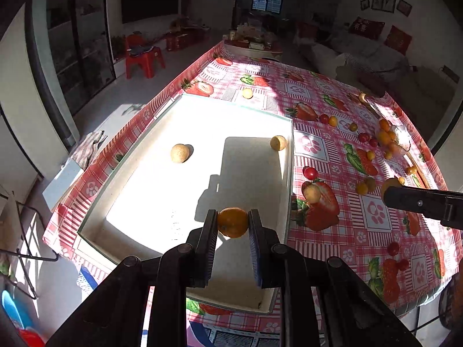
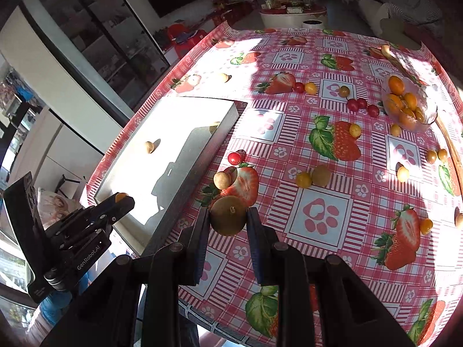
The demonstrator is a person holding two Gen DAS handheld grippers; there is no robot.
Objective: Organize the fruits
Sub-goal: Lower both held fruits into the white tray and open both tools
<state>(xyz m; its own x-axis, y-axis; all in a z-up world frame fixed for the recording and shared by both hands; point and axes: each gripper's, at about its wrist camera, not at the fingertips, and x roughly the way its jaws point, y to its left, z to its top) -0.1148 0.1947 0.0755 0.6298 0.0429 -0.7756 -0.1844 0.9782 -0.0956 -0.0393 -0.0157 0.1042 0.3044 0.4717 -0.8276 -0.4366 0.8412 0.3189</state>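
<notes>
My left gripper (image 1: 233,222) is shut on an orange kumquat (image 1: 233,222) and holds it above the near part of a white tray (image 1: 139,179). Two tan longans (image 1: 180,153) (image 1: 278,142) lie in the tray. My right gripper (image 2: 228,216) is shut on a brown longan (image 2: 228,215) above the tablecloth, just right of the tray (image 2: 185,133). The left gripper also shows in the right wrist view (image 2: 121,198) over the tray's near end. The right gripper shows at the right edge of the left wrist view (image 1: 387,192).
Red cherry tomatoes (image 2: 361,104), yellow fruits (image 2: 303,180) and loose longans (image 2: 222,180) are scattered over the strawberry-print tablecloth (image 2: 321,211). A clear dish of kumquats (image 2: 405,102) stands at the far right. One longan (image 1: 247,93) lies beyond the tray.
</notes>
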